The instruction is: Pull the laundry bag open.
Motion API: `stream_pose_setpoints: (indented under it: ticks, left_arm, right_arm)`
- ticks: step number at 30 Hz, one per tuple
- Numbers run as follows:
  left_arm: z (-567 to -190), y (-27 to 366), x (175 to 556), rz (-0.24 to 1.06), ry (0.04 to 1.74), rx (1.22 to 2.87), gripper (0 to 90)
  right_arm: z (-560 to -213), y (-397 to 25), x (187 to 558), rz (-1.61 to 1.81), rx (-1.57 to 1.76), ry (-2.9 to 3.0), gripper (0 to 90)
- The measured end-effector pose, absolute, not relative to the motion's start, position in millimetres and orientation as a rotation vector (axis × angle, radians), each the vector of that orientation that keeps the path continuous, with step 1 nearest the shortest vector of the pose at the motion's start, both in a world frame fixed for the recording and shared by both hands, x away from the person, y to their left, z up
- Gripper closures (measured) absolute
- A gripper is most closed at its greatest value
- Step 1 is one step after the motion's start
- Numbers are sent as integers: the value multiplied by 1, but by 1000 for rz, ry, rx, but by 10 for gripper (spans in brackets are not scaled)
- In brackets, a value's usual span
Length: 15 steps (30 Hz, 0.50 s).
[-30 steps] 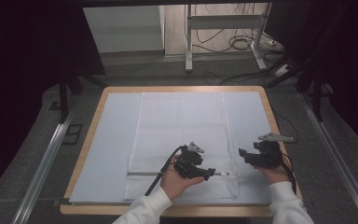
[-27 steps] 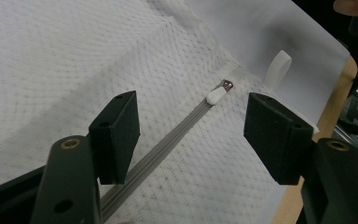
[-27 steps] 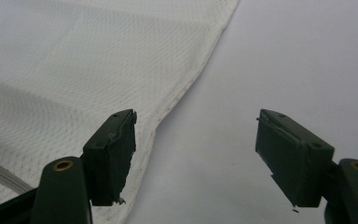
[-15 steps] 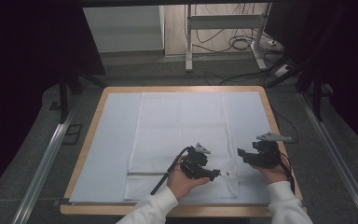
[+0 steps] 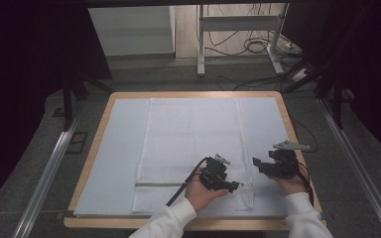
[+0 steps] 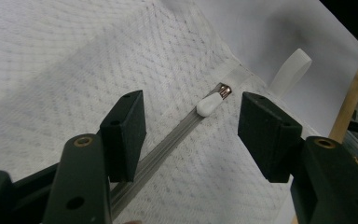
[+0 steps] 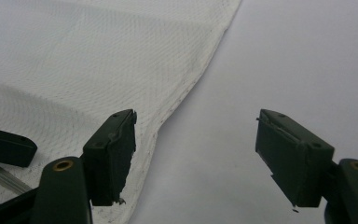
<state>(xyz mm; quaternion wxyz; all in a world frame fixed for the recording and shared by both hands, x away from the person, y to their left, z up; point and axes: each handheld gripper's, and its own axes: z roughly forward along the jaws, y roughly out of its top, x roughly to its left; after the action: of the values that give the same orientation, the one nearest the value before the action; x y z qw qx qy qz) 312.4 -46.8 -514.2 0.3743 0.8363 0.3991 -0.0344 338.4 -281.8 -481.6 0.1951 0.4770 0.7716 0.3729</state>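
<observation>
Landmark: the zipper pull [image 6: 213, 102], white tab with a coppery end, sitting at the far end of the grey zipper track [image 6: 168, 144] on the white mesh bag [image 5: 193, 144].

Nearest to us, the left gripper [image 6: 191, 135] lines up on the pull, jaws apart, pull ahead of the gap and not yet touched. We judge the grab as not made; whether the zipper is closed along the track we cannot tell.

To the right of the pull, past the bag's hem, the right gripper [image 7: 196, 154] hangs over the pale table [image 7: 284, 56] cover, jaws wide, holding nothing.

Beyond the pull, a white loop [image 6: 290, 70] stands off the bag's edge; its attachment is hidden. The bag's contents, if any, are unreadable through the mesh.
</observation>
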Motion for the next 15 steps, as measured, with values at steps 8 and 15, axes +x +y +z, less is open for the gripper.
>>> stream_pose_setpoints:
  ticks: [8,15]
  left_arm:
    - [-516,-51,316,-131,1037,2124,442]
    - [-517,-55,316,-140,1034,2130,462]
  right_arm:
    - [-481,-283,339,1044,1349,2150,281]
    - [-481,-283,338,1041,1342,2140,280]
